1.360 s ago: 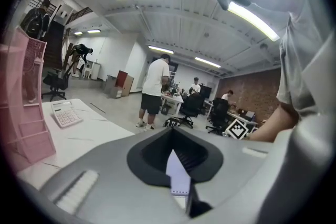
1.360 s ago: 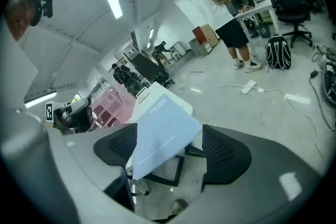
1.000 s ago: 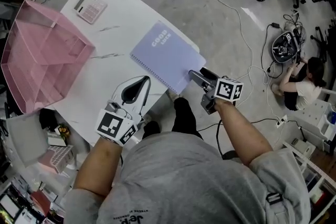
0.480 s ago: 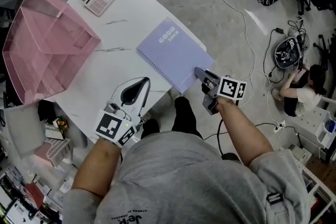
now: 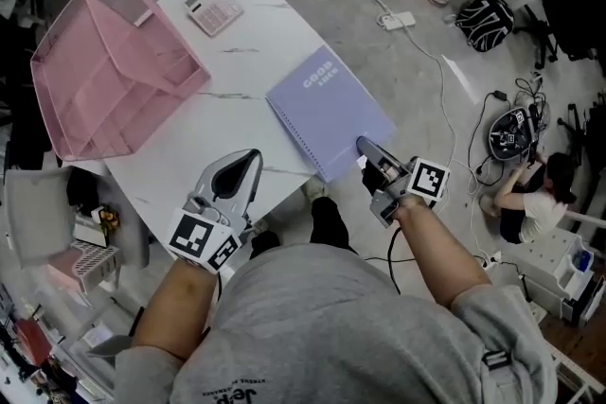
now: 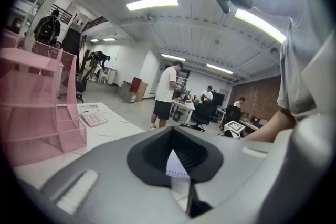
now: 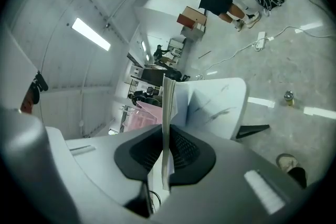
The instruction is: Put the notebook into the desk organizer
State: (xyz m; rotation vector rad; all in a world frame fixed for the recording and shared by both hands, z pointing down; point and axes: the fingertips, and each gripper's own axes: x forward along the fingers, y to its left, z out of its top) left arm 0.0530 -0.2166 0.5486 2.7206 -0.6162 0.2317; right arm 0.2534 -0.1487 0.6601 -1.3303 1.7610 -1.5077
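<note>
1. The right gripper [image 5: 364,147] pinches the near corner of the lavender notebook [image 5: 329,109]. Its jaws have just been closing, and in the right gripper view the cover's thin edge [image 7: 168,113] runs straight between the dark pads.
2. The notebook is over the near right part of the white table [image 5: 237,61], title side up, with its spiral binding along the left edge and the held corner past the table's rim. From above it is hard to tell whether its far edge rests on the table or is raised off it.
3. The left gripper [image 5: 250,158] is over the table's near edge, left of the notebook and apart from it. Its jaws appear pressed together at the tips with nothing between them.
4. The pink mesh desk organizer [image 5: 104,76] stands at the table's far left end, well apart from the notebook.
5. A calculator [image 5: 213,8] lies just beside the organizer, toward the far edge.
</note>
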